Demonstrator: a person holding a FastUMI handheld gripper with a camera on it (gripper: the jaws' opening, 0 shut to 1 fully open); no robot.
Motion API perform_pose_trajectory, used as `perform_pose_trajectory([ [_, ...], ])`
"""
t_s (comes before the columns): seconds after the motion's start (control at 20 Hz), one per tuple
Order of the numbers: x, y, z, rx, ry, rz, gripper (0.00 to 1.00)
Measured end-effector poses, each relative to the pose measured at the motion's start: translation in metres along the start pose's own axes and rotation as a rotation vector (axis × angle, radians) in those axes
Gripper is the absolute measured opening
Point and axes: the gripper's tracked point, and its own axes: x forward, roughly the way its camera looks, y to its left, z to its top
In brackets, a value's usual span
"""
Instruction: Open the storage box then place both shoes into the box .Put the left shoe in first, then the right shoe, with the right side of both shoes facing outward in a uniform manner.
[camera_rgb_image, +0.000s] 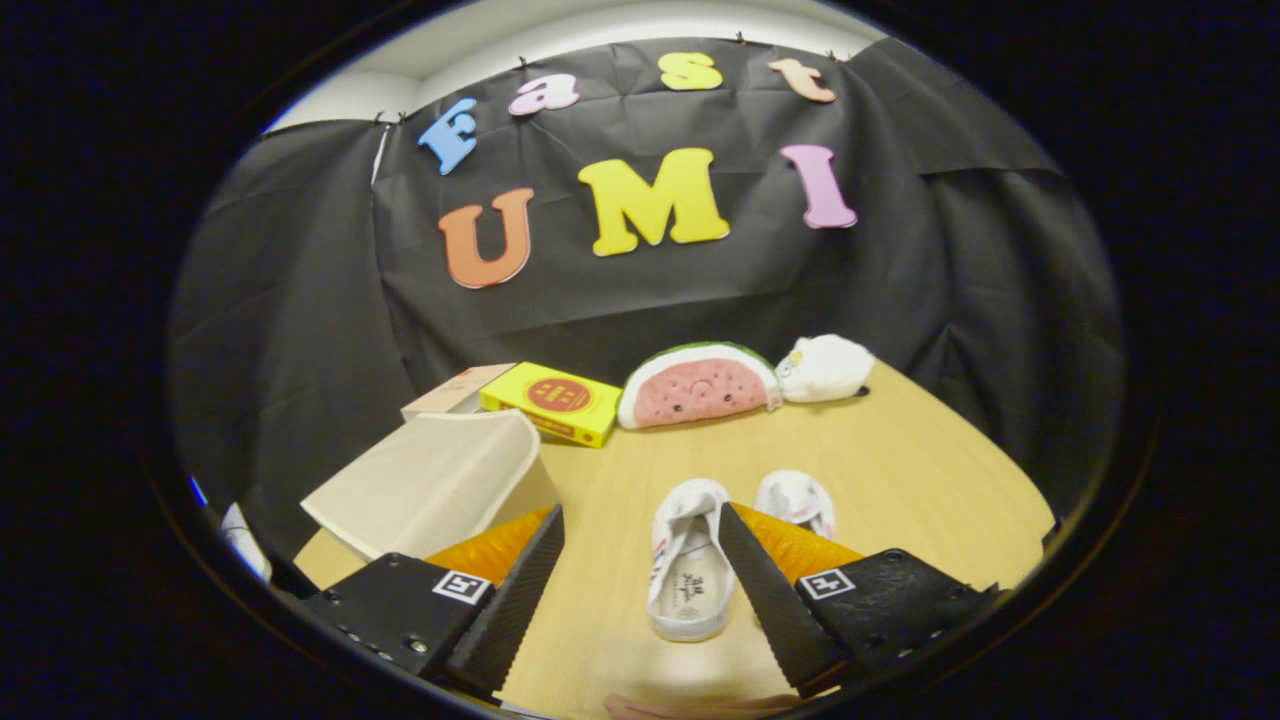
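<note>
Between your gripper's (640, 570) wide-spread, empty fingers lies the left white shoe (688, 565), the right shoe (796, 500) just beyond. You have the beige storage box (440, 480) with its lid raised; both shoes remain on the wooden table (920, 480), unplaced.

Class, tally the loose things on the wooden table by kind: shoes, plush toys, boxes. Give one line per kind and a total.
Shoes: 2, the white shoe between the open gripper's fingers and another white shoe just beyond the right finger.
Plush toys: 2, watermelon plush, white plush.
Boxes: 3, storage box, yellow box, tan box.
Total: 7
</note>
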Motion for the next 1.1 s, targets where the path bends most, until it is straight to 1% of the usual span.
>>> perform_pose_trajectory([
  [0.1, 0.021, 0.018, -0.001, 0.040, 0.065, 0.100, 0.96],
  [0.35, 0.056, 0.071, -0.004, 0.203, 0.251, 0.403, 0.96],
  [0.5, 0.070, 0.090, -0.001, 0.265, 0.322, 0.517, 0.96],
  [0.6, 0.080, 0.101, -0.002, 0.332, 0.374, 0.598, 0.95],
  [0.65, 0.087, 0.108, -0.005, 0.365, 0.408, 0.629, 0.95],
  [0.7, 0.096, 0.110, -0.008, 0.394, 0.439, 0.643, 0.95],
  [0.8, 0.112, 0.109, -0.012, 0.443, 0.488, 0.653, 0.95],
  [0.85, 0.119, 0.108, -0.015, 0.473, 0.503, 0.654, 0.93],
  [1.0, 0.118, 0.118, -0.014, 0.540, 0.534, 0.731, 0.93],
  [1.05, 0.119, 0.117, -0.013, 0.547, 0.537, 0.744, 0.93],
  [1.1, 0.123, 0.115, -0.013, 0.561, 0.544, 0.733, 0.91],
])
